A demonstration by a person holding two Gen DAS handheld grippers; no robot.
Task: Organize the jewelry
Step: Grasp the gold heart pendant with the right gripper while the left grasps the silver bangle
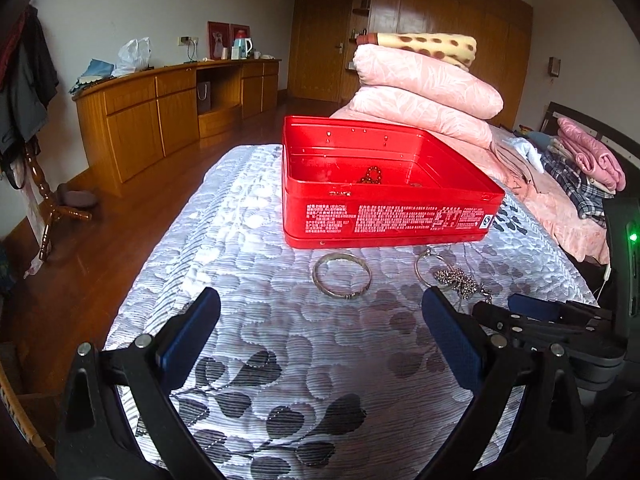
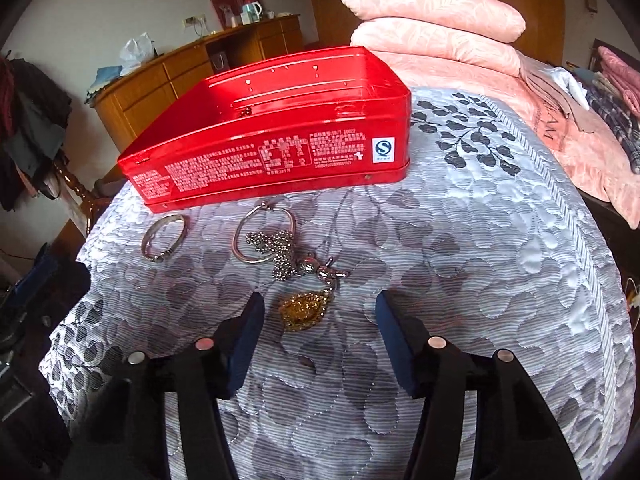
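Both claws gape empty above the bedspread (image 2: 460,220): right claw (image 2: 320,312) over gold pendant (image 2: 304,310), left claw (image 1: 320,312) before silver bangle (image 1: 342,276)

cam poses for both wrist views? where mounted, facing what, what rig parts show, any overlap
Left wrist: on the left hand-held gripper, looking forward along its open fingers over the quilted bed at the red tin and silver bangle; the right hand-held gripper shows at right.
Right wrist: on the right hand-held gripper, fingers open, looking at the gold pendant, bead chain and tin; a dark piece at the left edge is probably the other gripper.
Shared: tin, bangle, thin ring, chain, pink pillows, wooden cabinets.
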